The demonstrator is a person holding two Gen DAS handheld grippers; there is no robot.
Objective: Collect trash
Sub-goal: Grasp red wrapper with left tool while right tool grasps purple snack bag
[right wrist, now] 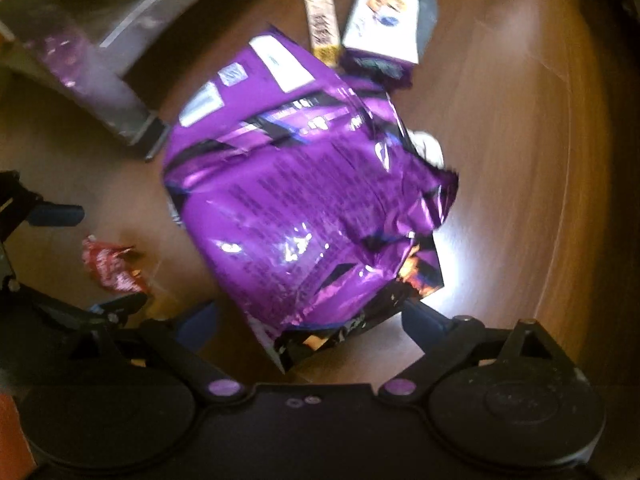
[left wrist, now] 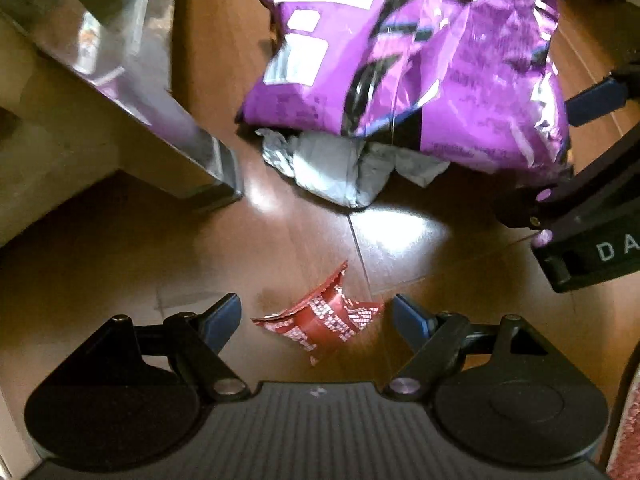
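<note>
lying on the brown wooden floor (left wrist: 440,272), a crumpled red wrapper (left wrist: 324,320) is being framed between the spread fingers of the left gripper (left wrist: 316,316), whose jaws are being held wide with neither blue pad (left wrist: 222,316) touching the wrapper. further ahead in the left wrist view, a large purple snack bag (left wrist: 408,68) is being seen resting partly over a crumpled grey-white wrapper (left wrist: 348,168), which is sticking out from under the bag's near edge. a shiny metal furniture leg (left wrist: 132,80) is being seen to the left, its foot standing on the floor near the grey-white wrapper but apart from it. in the right wrist view, the right gripper (right wrist: 310,324) is being held wide open around the near, torn end of the purple snack bag (right wrist: 304,208); whether the pads are touching the foil cannot be told, as the frame is blurred. beyond the bag, a small carton (right wrist: 384,16) and a tan bar wrapper (right wrist: 322,24) are being seen side by side, both close to the bag's far edge. the red wrapper (right wrist: 112,264) is being seen at the left of that view, apart from the bag, with the left gripper's fingers on either side of it.
</note>
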